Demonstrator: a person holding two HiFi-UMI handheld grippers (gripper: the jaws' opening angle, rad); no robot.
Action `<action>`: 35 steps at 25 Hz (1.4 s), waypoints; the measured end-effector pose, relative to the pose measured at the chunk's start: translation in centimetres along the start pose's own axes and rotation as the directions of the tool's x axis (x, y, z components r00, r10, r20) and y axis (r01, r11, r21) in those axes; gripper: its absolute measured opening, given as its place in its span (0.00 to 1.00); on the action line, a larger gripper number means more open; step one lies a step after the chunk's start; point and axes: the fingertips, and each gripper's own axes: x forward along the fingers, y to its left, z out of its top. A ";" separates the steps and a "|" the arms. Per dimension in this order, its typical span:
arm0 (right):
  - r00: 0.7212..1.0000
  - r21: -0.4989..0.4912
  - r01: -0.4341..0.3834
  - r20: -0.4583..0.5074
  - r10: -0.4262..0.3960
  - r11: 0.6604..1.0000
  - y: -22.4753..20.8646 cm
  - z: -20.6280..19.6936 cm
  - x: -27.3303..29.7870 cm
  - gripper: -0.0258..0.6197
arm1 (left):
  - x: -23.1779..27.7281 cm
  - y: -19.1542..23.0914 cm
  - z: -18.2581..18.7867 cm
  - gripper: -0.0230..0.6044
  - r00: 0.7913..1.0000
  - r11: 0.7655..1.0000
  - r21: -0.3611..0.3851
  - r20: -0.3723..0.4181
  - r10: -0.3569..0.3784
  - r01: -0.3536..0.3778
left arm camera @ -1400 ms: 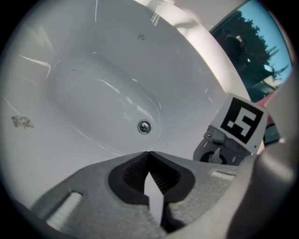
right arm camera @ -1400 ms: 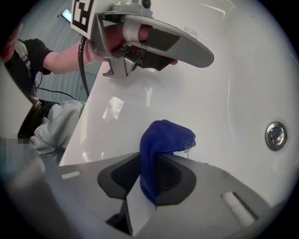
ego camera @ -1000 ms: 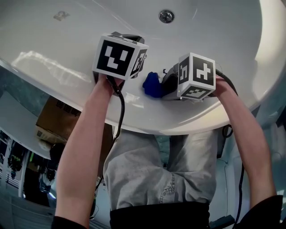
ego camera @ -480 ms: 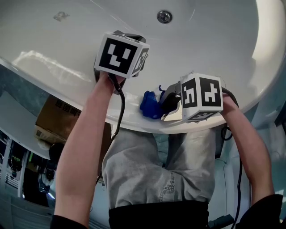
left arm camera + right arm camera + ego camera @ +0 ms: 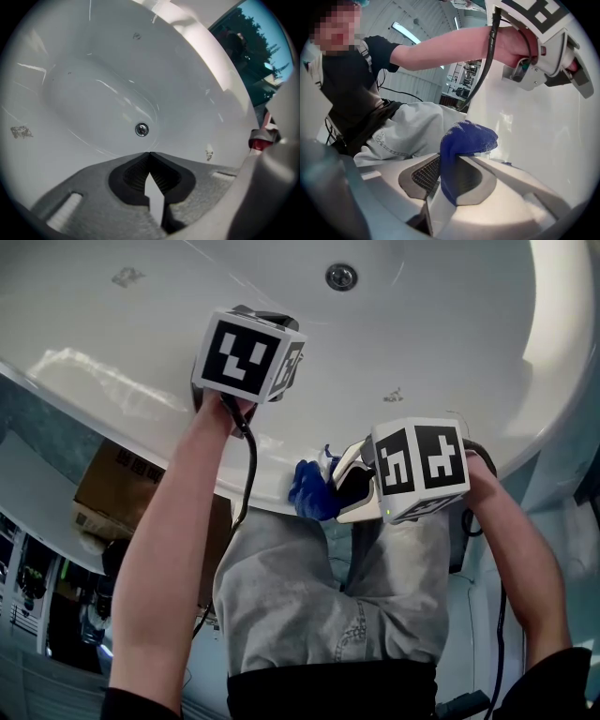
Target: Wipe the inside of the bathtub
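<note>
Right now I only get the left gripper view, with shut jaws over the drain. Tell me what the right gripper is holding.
Observer: The right gripper is shut on a blue cloth.
Operator: Say where that cloth sits on the tub.
Observer: At the near rim of the bathtub, just above the person's lap and far from the drain.
Operator: Give me which way that gripper points.
Observer: Toward the person's jeans, with the tub wall on its right.
</note>
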 end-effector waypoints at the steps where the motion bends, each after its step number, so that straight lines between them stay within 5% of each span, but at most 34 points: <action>1: 1.000 0.001 -0.006 0.004 0.006 1.000 0.1 0.0 0.0 0.19 | 0.1 0.0 0.1 0.04 1.000 1.000 0.002 -0.001 0.001 -0.001; 9: 0.997 0.015 0.013 0.081 -0.014 1.000 -0.7 0.5 -0.9 0.19 | 1.3 -1.0 0.8 0.04 1.000 1.000 0.012 -0.009 -0.013 0.013; 14: 0.976 0.063 0.120 0.175 -0.129 0.991 -2.8 0.9 -3.5 0.19 | 1.6 -1.5 1.3 0.04 1.000 1.000 0.012 -0.012 -0.019 0.019; 20: 0.896 0.142 0.353 0.234 -0.378 0.925 -8.4 0.8 -9.1 0.19 | 1.9 -0.9 1.7 0.04 1.000 1.000 0.003 -0.017 -0.014 0.014; 26: 0.783 0.105 0.614 0.042 -0.621 0.782 -15.1 -2.7 -12.9 0.20 | 2.8 -1.0 1.9 0.04 1.000 1.000 -0.024 -0.019 -0.020 0.019; 31: 0.699 -0.012 0.708 -0.132 -0.703 0.706 -19.9 -5.7 -14.5 0.20 | 4.1 -1.6 1.9 0.04 0.999 0.998 -0.039 -0.019 -0.047 0.046; 35: 0.669 -0.019 0.730 -0.179 -0.721 0.683 -23.3 -6.3 -15.8 0.20 | 4.6 -1.8 2.0 0.04 0.998 0.996 -0.064 -0.010 -0.063 0.062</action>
